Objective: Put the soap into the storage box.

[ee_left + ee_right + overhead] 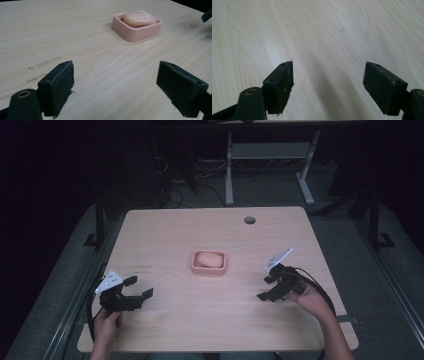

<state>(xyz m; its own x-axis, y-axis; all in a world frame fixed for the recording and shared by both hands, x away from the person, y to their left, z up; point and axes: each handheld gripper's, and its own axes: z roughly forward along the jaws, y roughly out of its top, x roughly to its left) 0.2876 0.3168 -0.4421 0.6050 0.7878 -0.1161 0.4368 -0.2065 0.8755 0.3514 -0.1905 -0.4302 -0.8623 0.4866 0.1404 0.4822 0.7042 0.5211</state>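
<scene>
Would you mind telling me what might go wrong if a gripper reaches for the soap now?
The soap is rounded and may slip between the flat pads. The light-looking pink dish could slide or tip if nudged. The right gripper points at bare table, so it needs re-aiming.

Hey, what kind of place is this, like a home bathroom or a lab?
Most likely a lab or workshop, not a bathroom: a plain wooden desk with a cable hole, tangled cables on the dark floor behind, and another desk's white frame. The pink soap dish looks staged.
</scene>
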